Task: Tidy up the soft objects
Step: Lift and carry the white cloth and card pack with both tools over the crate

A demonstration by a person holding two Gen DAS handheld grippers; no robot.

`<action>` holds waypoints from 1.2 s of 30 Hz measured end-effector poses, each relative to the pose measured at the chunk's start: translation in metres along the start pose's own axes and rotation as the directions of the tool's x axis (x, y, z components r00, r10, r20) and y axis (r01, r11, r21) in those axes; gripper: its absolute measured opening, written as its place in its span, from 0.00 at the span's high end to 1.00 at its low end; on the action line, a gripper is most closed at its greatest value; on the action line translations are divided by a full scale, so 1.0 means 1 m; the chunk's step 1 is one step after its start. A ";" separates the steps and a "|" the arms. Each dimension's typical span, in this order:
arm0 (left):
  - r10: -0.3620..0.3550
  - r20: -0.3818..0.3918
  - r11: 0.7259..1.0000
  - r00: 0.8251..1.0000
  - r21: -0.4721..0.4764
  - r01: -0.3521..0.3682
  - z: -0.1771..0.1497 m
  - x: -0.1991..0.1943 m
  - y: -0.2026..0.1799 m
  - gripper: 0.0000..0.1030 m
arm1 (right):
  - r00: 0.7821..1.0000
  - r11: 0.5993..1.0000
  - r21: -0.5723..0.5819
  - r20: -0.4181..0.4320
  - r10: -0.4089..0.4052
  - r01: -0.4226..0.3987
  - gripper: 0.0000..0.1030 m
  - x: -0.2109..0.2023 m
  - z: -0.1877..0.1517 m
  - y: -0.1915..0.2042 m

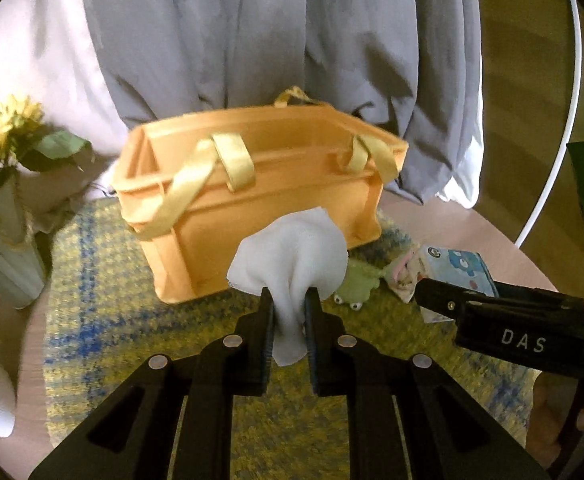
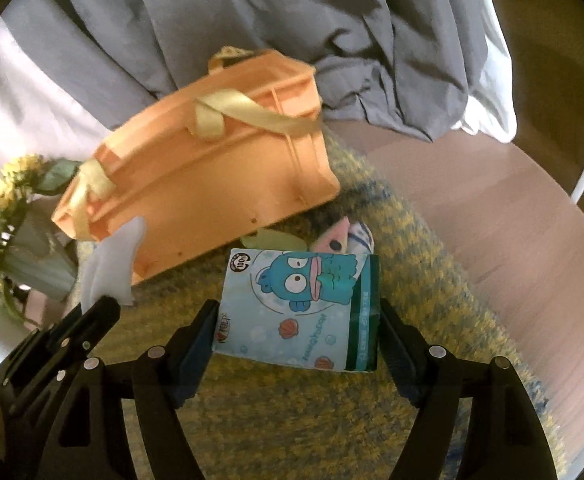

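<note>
My left gripper (image 1: pixel 290 296) is shut on a white cloth (image 1: pixel 292 252), lifted in front of the orange basket (image 1: pixel 260 208) with yellow ribbon handles. In the right wrist view my right gripper (image 2: pixel 298 314) is shut on a light-blue tissue pack (image 2: pixel 298 308) printed with a cartoon fish, held above the rug. The orange basket (image 2: pixel 212 176) lies beyond it, tilted in this view. The left gripper (image 2: pixel 100 308) with the white cloth (image 2: pixel 112 264) shows at the left. A green plush frog (image 1: pixel 354 288) lies on the rug by the basket, and a pink and white soft item (image 2: pixel 350 236) sits behind the pack.
A yellow and blue rug (image 1: pixel 112 320) covers a round pinkish table (image 2: pixel 492 216). A vase with yellow flowers (image 1: pixel 4 184) stands at the left. Grey and white fabric (image 1: pixel 252 40) hangs behind the basket. The right gripper's body (image 1: pixel 504 332) crosses the left wrist view.
</note>
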State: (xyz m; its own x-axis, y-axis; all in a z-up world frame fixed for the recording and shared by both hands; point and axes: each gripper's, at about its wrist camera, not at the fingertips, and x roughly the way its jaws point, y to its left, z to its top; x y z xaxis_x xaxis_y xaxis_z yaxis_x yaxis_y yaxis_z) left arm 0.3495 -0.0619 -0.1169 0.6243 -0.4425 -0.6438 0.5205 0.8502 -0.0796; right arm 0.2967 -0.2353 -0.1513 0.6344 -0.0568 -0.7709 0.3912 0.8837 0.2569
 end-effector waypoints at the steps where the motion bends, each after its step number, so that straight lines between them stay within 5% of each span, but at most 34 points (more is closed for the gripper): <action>1: 0.005 0.007 1.000 1.000 -0.004 -0.005 0.002 -0.002 -0.002 0.85 | 1.000 1.000 -0.008 0.008 0.006 -0.006 0.26 -0.004 0.002 0.001; 16: 0.110 0.152 0.994 0.982 -0.035 -0.106 0.020 -0.059 -0.025 0.85 | 0.983 0.990 -0.120 0.158 0.098 -0.079 0.26 -0.060 0.024 0.004; 36: 0.232 0.304 0.973 0.924 -0.075 -0.220 0.058 -0.091 -0.031 0.85 | 0.924 0.961 -0.221 0.304 0.230 -0.166 0.26 -0.090 0.068 0.016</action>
State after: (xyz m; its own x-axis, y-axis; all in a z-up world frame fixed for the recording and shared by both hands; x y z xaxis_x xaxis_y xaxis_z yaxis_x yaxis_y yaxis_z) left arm 0.3101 -0.0648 -0.0121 0.8748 -0.2983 -0.3817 0.3253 0.9456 0.0066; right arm 0.2912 -0.2475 -0.0383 0.8792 0.0090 -0.4764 0.1236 0.9613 0.2462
